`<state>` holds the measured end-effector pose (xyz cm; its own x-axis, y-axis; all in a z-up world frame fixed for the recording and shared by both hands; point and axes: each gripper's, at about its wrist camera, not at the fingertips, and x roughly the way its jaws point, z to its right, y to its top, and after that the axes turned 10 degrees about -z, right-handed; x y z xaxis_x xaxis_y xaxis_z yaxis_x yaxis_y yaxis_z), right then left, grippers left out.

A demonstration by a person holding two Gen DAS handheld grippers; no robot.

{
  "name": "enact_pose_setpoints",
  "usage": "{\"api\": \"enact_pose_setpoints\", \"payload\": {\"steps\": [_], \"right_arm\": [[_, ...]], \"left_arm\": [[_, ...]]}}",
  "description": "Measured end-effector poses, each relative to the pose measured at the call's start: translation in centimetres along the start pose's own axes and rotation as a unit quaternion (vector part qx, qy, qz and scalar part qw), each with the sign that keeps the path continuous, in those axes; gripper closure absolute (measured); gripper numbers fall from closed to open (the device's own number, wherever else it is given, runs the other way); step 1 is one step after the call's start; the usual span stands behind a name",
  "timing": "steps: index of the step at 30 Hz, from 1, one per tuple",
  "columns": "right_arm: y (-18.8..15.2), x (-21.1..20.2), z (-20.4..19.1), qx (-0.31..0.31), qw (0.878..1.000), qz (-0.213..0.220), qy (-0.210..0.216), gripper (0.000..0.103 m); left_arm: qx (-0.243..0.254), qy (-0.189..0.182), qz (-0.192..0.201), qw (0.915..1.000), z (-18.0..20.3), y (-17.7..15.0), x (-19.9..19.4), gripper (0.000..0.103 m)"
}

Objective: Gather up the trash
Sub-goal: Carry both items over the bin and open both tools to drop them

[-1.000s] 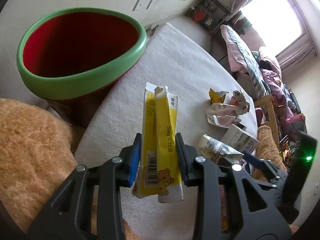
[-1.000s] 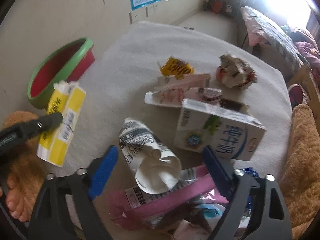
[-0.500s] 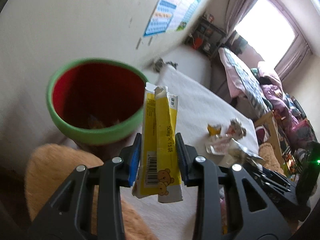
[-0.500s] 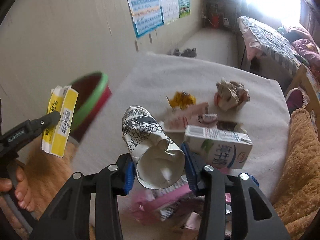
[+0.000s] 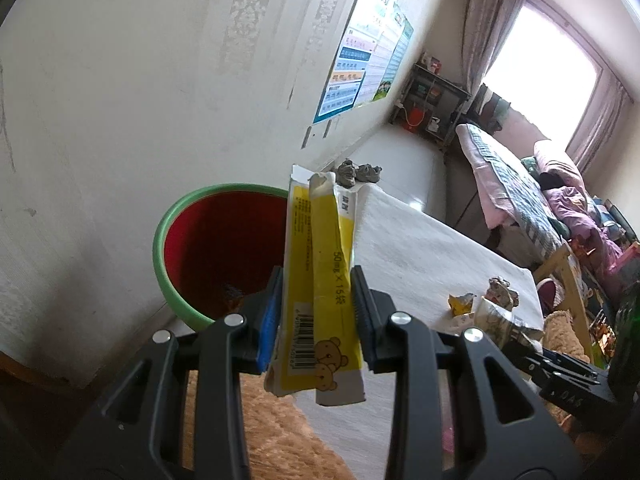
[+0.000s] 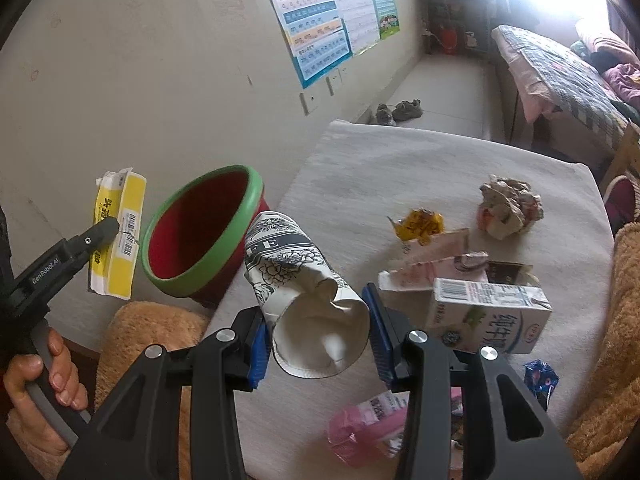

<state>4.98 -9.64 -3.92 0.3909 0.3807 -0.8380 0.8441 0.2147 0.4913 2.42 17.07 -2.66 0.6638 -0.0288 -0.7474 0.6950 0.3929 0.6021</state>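
Your left gripper point(image 5: 316, 316) clamps the yellow box point(image 5: 320, 292); your right gripper point(image 6: 318, 330), having just closed, squeezes the crumpled paper cup point(image 6: 304, 280) at lower centre.

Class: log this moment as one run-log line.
left gripper: shut on yellow box | right gripper: shut on paper cup | bin: open

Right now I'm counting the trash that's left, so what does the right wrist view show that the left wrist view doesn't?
Only the right wrist view shows the milk carton, the pink packet, the blue wrapper and the hand gripping the left tool.

Only the left wrist view shows the bear print on the yellow box and debris at the bottom of the bin.

Both show that box, the bin, the crushed paper cup, the crumpled paper ball and the yellow wrapper.
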Motion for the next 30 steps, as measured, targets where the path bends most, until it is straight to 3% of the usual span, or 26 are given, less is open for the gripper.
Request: {"api": "enact_pose_setpoints", "payload": {"steps": [7, 19, 20, 21, 24, 26, 27, 30], "right_arm": [[2.1, 1.9, -2.4, -0.011, 1.000, -0.017, 0.012, 0.062], [8.6, 8.0, -7.8, 0.034, 0.994, -0.055, 0.084, 0.062], [8.9, 8.4, -8.1, 0.040, 0.993, -0.055, 0.093, 0.061], [9.2, 8.6, -8.2, 0.047, 0.992, -0.056, 0.102, 0.060], [10.0, 9.1, -8.5, 0.070, 0.987, -0.060, 0.132, 0.059], [10.3, 8.9, -8.6, 0.079, 0.985, -0.055, 0.141, 0.046], [10.3, 8.5, -8.6, 0.082, 0.985, -0.046, 0.143, 0.039], [10.3, 7.6, -8.4, 0.076, 0.986, -0.033, 0.143, 0.037]], "left_arm": [[-0.022, -0.021, -0.018, 0.9994, -1.7, 1.0, 1.2, 0.071], [-0.057, 0.014, -0.082, 0.9949, -5.4, 4.8, 6.5, 0.070], [-0.064, 0.016, -0.085, 0.9942, -5.8, 4.8, 6.7, 0.066], [-0.072, 0.022, -0.082, 0.9938, -6.1, 4.8, 6.8, 0.055], [-0.099, 0.029, -0.069, 0.9922, -7.0, 4.7, 6.5, 0.044], [-0.105, 0.028, -0.066, 0.9919, -7.0, 4.6, 6.4, 0.034], [-0.103, 0.029, -0.064, 0.9922, -6.8, 4.6, 6.3, 0.033], [-0.092, 0.029, -0.062, 0.9934, -6.3, 4.2, 6.0, 0.030]]}}
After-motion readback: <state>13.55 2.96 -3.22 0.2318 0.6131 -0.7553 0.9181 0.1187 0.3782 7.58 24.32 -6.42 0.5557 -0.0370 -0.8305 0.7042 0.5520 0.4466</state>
